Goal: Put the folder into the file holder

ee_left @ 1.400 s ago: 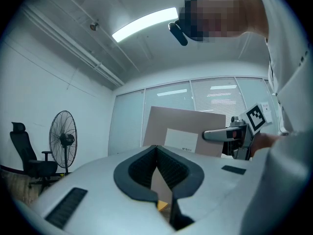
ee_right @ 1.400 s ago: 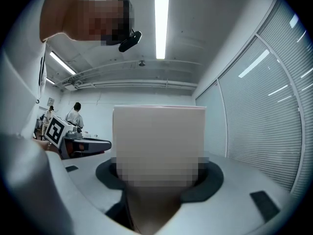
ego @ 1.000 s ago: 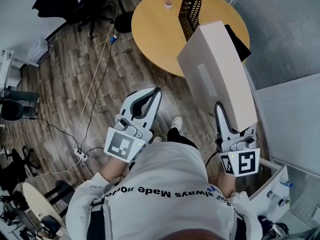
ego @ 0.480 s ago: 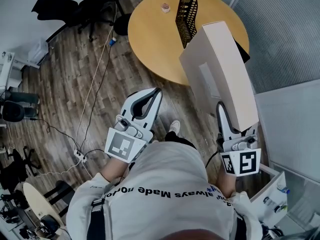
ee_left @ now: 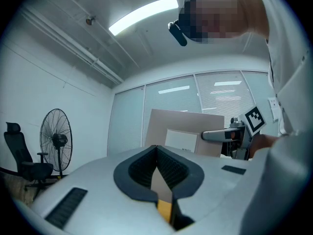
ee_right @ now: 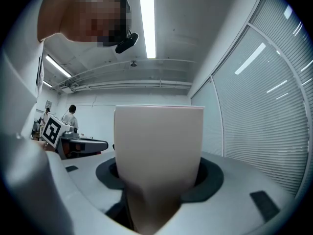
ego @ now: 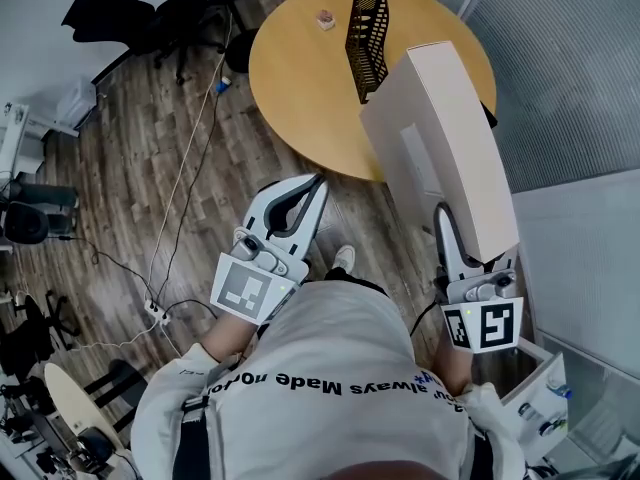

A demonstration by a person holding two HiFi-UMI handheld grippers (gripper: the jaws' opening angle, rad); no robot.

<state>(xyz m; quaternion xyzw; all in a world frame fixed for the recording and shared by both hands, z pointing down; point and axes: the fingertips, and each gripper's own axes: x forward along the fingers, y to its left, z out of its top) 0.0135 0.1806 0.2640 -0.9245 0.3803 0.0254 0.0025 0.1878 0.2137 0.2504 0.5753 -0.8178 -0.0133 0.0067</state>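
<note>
My right gripper (ego: 447, 230) is shut on a wide beige box folder (ego: 440, 148), which it holds up on end, tilted over the near right edge of the round wooden table (ego: 300, 78). The folder (ee_right: 159, 151) fills the space between the right jaws, and the folder (ee_left: 186, 131) also shows in the left gripper view. A black mesh file holder (ego: 367, 28) stands on the table's far side, just beyond the folder's top. My left gripper (ego: 316, 182) hangs over the floor short of the table, shut with nothing in it; the left gripper (ee_left: 156, 147) has its tips touching.
A small object (ego: 324, 18) lies on the table left of the holder. Black office chairs (ego: 130, 13) stand at the far left. A cable and a power strip (ego: 155, 310) lie on the wood floor. A glass partition (ego: 570, 68) runs along the right; a white cart (ego: 545, 388) stands at the lower right.
The table and file holder have drifted slightly left in the head view. Both grippers keep the same pose, and the folder stays in the right jaws.
</note>
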